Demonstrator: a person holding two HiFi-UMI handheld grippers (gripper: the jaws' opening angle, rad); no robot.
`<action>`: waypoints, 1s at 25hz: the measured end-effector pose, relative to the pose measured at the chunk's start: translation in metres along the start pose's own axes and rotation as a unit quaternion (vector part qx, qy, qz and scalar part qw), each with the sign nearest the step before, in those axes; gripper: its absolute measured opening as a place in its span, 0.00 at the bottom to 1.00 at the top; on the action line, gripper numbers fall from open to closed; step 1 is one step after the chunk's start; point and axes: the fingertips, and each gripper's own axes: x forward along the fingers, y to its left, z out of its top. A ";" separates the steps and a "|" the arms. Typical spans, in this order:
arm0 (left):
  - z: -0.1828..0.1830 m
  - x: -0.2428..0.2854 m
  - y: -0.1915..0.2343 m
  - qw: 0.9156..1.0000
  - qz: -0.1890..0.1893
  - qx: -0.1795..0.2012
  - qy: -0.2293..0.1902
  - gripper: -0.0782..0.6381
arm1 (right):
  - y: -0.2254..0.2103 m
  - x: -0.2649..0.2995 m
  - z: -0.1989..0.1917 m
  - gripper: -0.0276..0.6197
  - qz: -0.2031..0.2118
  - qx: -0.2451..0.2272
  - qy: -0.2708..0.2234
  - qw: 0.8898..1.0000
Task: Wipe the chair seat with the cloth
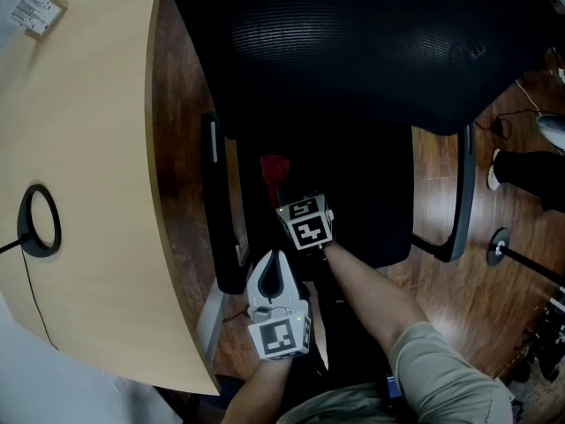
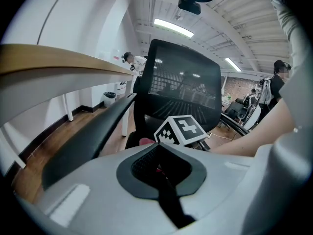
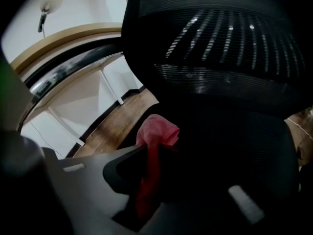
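Right gripper view shows my right gripper (image 3: 149,173) clamped on the red cloth (image 3: 157,132), which runs up between the jaws and bunches out past their tips. In the head view the cloth sits over the left side of the black chair seat (image 1: 375,201), just short of the backrest (image 1: 353,42); I cannot tell whether it touches. My left gripper (image 1: 275,261), jaws together and empty, sits just behind the right one.

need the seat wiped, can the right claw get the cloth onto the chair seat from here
Probably yes: the right claw, shut on the red cloth, hangs over the seat, nothing visible between them.
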 end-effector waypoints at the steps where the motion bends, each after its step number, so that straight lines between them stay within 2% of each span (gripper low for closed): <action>1: 0.002 0.004 -0.007 1.000 -0.006 0.004 -0.001 0.12 | -0.013 -0.005 -0.001 0.13 -0.011 0.006 -0.001 1.000; 5: 0.009 0.021 -0.041 0.999 -0.029 0.023 0.004 0.12 | -0.073 -0.028 -0.006 0.13 -0.056 0.028 -0.002 0.998; 11: 0.004 0.041 -0.104 0.994 -0.091 0.053 0.015 0.12 | -0.173 -0.071 -0.024 0.13 -0.134 0.073 -0.005 0.988; 19: 0.000 0.065 -0.171 0.987 -0.139 0.080 0.027 0.12 | -0.278 -0.128 -0.058 0.13 -0.225 0.144 -0.001 0.964; 25: -0.016 0.078 -0.208 0.983 -0.157 0.086 0.034 0.12 | -0.319 -0.159 -0.096 0.13 -0.269 0.189 0.006 0.944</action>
